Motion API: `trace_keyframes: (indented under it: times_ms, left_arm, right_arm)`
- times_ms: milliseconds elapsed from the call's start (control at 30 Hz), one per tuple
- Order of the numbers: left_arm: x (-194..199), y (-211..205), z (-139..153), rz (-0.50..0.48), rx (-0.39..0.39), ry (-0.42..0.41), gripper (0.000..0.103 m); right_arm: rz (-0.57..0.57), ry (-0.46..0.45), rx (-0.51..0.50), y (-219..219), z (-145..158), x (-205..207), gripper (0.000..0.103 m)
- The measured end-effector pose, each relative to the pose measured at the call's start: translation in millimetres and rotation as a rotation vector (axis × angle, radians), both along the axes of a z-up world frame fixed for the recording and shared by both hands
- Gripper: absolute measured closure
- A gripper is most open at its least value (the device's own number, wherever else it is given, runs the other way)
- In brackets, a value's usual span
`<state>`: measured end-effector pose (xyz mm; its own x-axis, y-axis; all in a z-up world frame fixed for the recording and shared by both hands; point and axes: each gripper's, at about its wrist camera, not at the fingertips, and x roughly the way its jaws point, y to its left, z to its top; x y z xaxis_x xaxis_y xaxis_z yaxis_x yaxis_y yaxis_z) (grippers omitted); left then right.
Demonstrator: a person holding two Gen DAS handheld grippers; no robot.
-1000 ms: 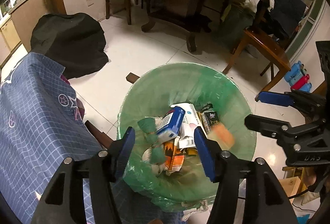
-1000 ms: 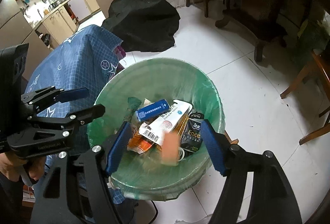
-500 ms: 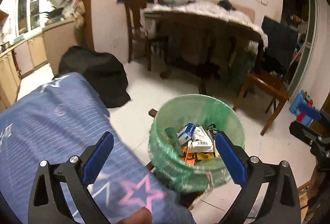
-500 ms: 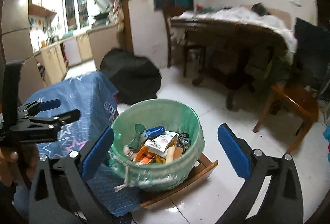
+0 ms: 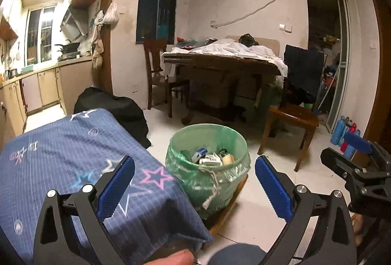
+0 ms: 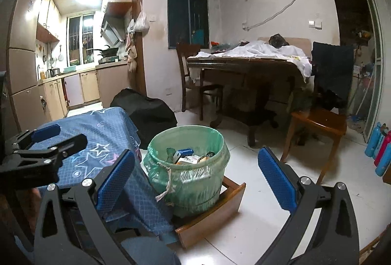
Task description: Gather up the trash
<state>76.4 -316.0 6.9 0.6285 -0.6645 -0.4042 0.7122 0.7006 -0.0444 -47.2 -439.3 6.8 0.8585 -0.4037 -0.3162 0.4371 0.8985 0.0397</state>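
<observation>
white tiled floor [image 6: 256, 211] is carrying a shallow wooden tray [image 6: 215, 213]; the green-lined trash bin [image 6: 188, 167] is sitting in it, packaging filling it. a black bag [image 6: 149, 113] is lying on the floor behind. a counter under blue star cloth [image 5: 73, 160] is standing just beside the bin.

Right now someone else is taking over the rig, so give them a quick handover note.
Left gripper: jaws open, holding nothing, raised by the blue star cloth.
Right gripper: jaws open, holding nothing.
Green-lined trash bin sits on the floor in a wooden tray, with cartons and wrappers inside.
Done: that trash is binned.
Left: no loose trash shows on the cloth or floor; look around before finishing.
</observation>
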Motion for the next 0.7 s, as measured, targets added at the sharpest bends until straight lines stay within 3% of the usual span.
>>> trace_keyframes:
  times_ms: [367, 700]
  left_arm:
    - [-47, 34, 0, 0.062, -0.004, -0.008, 0.005]
    - [-53, 40, 3, 0.077, 0.008, -0.035, 0.005]
  right_arm:
    - [-0.006, -0.041, -0.031, 28, 3, -36, 0.005]
    - [0.000, -0.051, -0.048, 42, 4, -41, 0.005]
